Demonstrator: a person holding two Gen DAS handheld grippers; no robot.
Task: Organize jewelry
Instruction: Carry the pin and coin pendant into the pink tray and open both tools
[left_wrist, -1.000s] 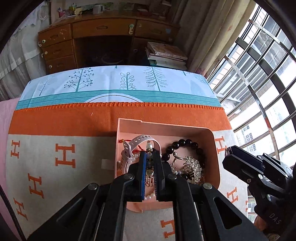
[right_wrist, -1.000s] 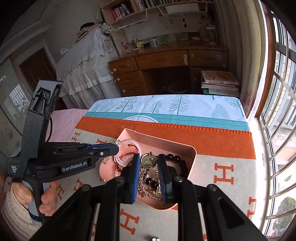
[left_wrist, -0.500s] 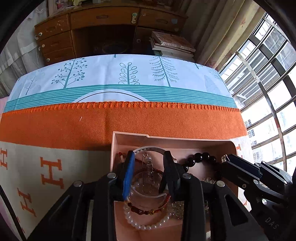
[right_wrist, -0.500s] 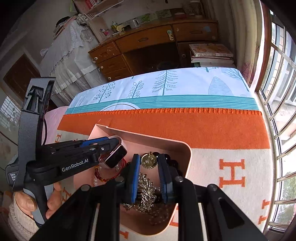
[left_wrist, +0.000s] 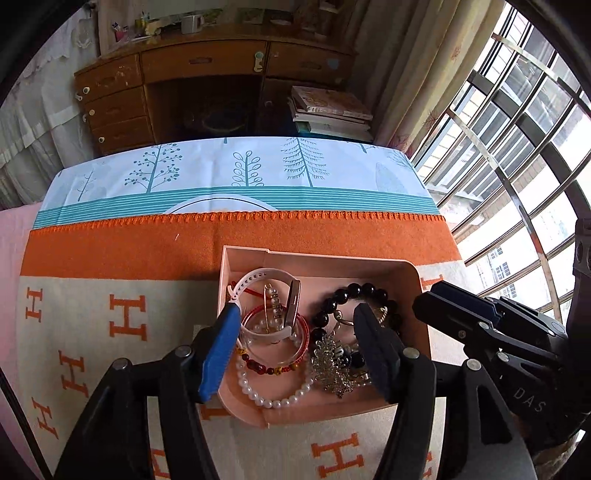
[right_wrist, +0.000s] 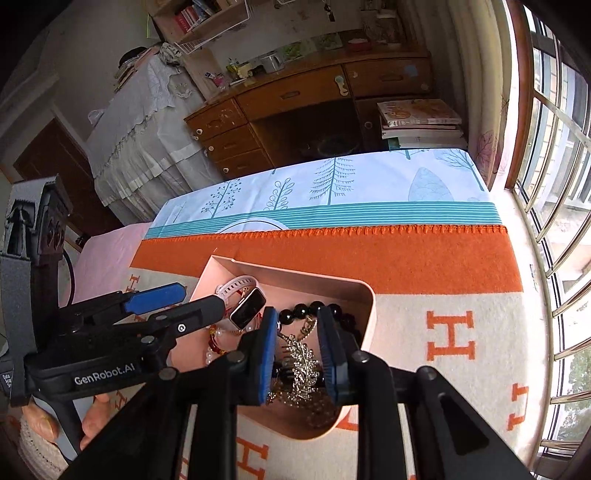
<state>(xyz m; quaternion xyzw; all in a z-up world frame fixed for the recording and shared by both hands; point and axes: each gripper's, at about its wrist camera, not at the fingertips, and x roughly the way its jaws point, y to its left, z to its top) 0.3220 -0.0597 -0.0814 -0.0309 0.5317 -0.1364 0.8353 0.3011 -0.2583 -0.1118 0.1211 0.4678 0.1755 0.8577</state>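
A pink tray (left_wrist: 413, 273) (right_wrist: 369, 306) on the orange-and-cream blanket holds the jewelry. Inside lie a white smartwatch (left_wrist: 266, 288) (right_wrist: 247, 308), a gold pin with pearls (left_wrist: 272, 306), a red bangle (left_wrist: 303, 343), a pearl bracelet (left_wrist: 273, 400), a black bead bracelet (left_wrist: 354, 290) (right_wrist: 306, 310) and a silver leaf brooch (left_wrist: 330, 365) (right_wrist: 301, 365). My left gripper (left_wrist: 295, 321) (right_wrist: 170, 299) is wide open and empty above the tray's left half. My right gripper (right_wrist: 295, 321) (left_wrist: 443, 299) is open and empty, hanging over the brooch.
A blue tree-print cloth (left_wrist: 236, 177) covers the table's far part. Behind it stand a wooden desk (left_wrist: 207, 74) and stacked books (left_wrist: 328, 110). Window bars (left_wrist: 517, 147) run along the right. A hand (right_wrist: 92, 417) holds the left gripper.
My left gripper opened wide and let the gold pin drop into the tray. My right gripper opened and its gold charm now lies in the tray. Both grippers pulled back slightly.
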